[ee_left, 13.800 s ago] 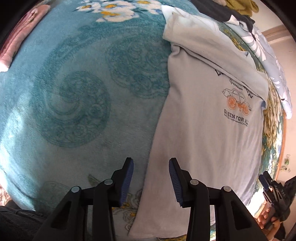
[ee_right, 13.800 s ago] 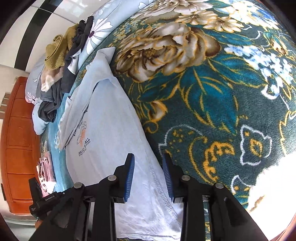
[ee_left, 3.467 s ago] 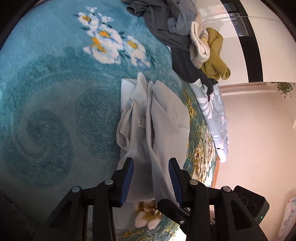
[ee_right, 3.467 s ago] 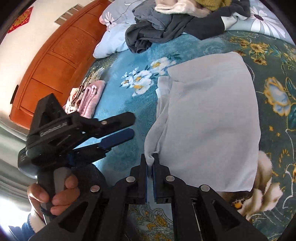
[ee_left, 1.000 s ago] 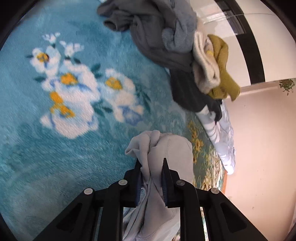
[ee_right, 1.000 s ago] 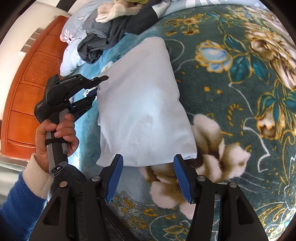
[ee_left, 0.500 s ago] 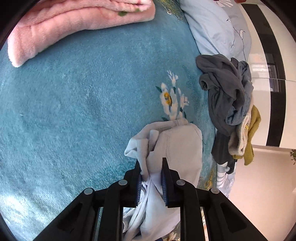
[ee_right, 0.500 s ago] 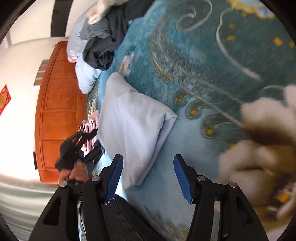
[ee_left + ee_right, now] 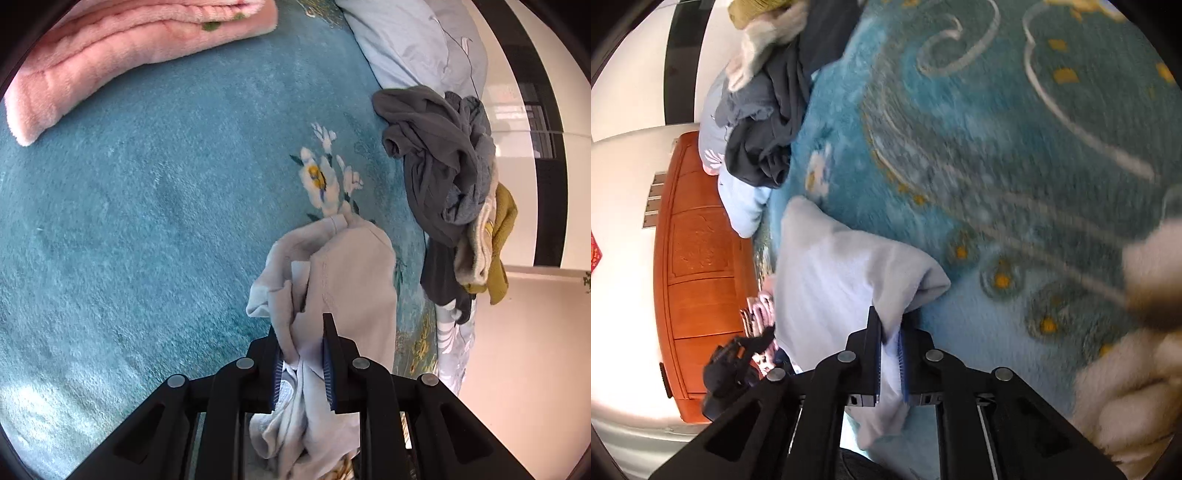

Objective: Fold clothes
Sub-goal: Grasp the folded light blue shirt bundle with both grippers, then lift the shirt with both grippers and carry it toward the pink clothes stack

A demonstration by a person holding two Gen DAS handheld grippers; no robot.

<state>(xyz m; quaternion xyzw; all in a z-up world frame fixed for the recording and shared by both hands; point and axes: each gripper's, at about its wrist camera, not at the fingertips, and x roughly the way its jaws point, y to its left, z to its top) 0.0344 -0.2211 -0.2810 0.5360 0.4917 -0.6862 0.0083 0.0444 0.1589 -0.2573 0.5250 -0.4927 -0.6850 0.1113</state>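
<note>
Nearest the left wrist camera, the left gripper is clamped narrowly on a bunched edge of the pale grey shirt, with cloth spilling out below and behind its pads. In the right wrist view, the right gripper has just been closing and now pinches a corner of the same shirt, fabric plainly caught between the blue pads. So both grippers hold the garment, one at each end of its near edge.

The shirt lies on the bed, on the teal floral blanket, already doubled into a compact, thick bundle rather than spread flat. Judging by that, the folding of this piece is nearly finished; what remains looks like one last fold or carrying it off to a stack. The left end is still rumpled, so it may need smoothing.

Farther out, a folded pink garment lies near the head of the bed, apparently one item done. Beyond the shirt sits an unfolded heap of dark grey clothes with a mustard piece and a cream one beside it, partly on a pale blue pillow. That pile is the work left.

No basket, bin or other container is visible; everything lies directly on the bed. A wooden headboard stands at the far end.
</note>
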